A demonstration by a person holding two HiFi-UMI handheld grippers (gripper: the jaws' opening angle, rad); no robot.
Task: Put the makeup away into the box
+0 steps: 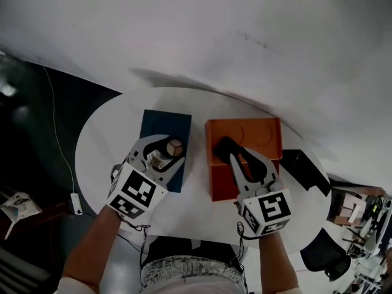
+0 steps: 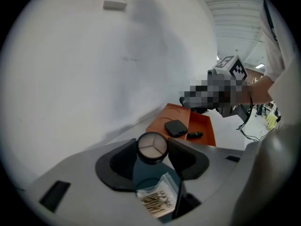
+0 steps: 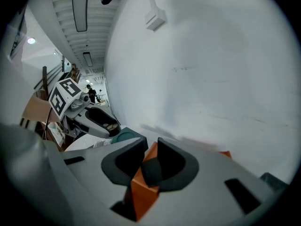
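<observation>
white wall rises behind a round white worktop (image 1: 98,164), and on it stands an orange box (image 1: 215,182), open. inside the orange box, as the left gripper view shows, lie a flat black case (image 2: 176,127) and, just beside it, a small black tube (image 2: 194,135). the right hand-held gripper (image 1: 228,149) reaches over the orange box's near side, and the right gripper view shows its jaws drawn narrow and closed on an upright orange wall of that box (image 3: 141,187), the wall edge running up between the two black pads. left of the orange box, with a strip of bare worktop between them, sits a blue box (image 1: 164,124). the left hand-held gripper (image 1: 171,150) hangs above the blue box's end nearest the person, left of the orange box, and its jaws are closed on a round compact (image 1: 176,146). in the left gripper view that compact (image 2: 152,146) sits level between the jaw tips of the left hand-held gripper (image 2: 151,155), its pale top split into three wedges inside a dark rim. under it, farther from the orange box, a clear printed bag (image 2: 157,199) lies on the blue box (image 2: 141,175). right of the orange box, near the worktop's edge, rests a black thing (image 1: 303,164) too dark to make out.
</observation>
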